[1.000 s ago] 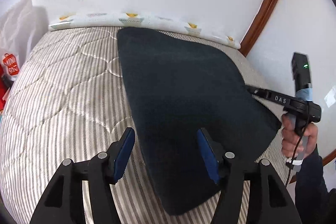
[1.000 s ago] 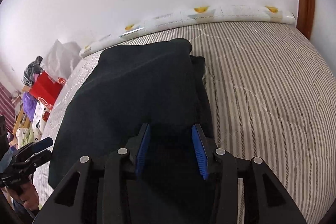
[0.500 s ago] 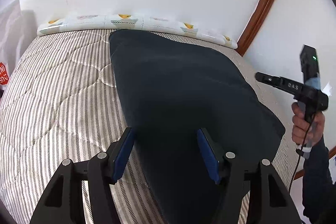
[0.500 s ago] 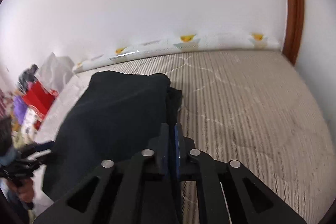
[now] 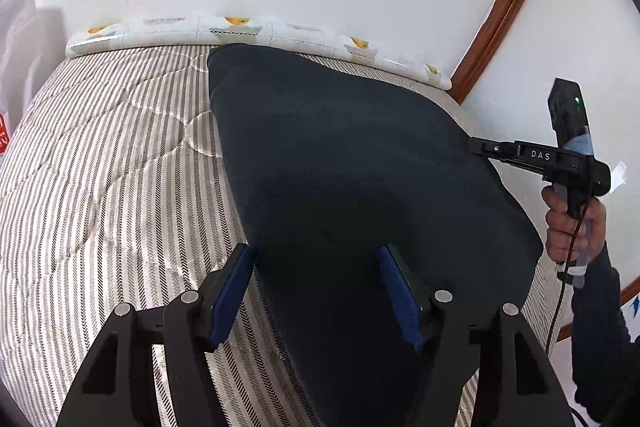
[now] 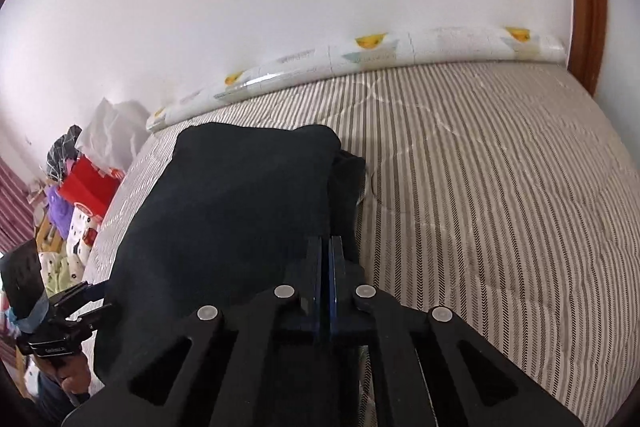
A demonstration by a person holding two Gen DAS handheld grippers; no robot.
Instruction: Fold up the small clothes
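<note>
Left tongs wide over dark garment, right tongs pinching its edge

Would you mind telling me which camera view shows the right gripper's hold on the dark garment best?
The right wrist view: the right gripper, fingers pressed together, sits on the dark garment at its right edge. The left wrist view shows that gripper only side-on, tips at the cloth's edge.

garment: dark matt cloth | bedcover: striped quilted fabric | door frame: glossy wood

One dark garment; two tools: left tool, right tool.
</note>
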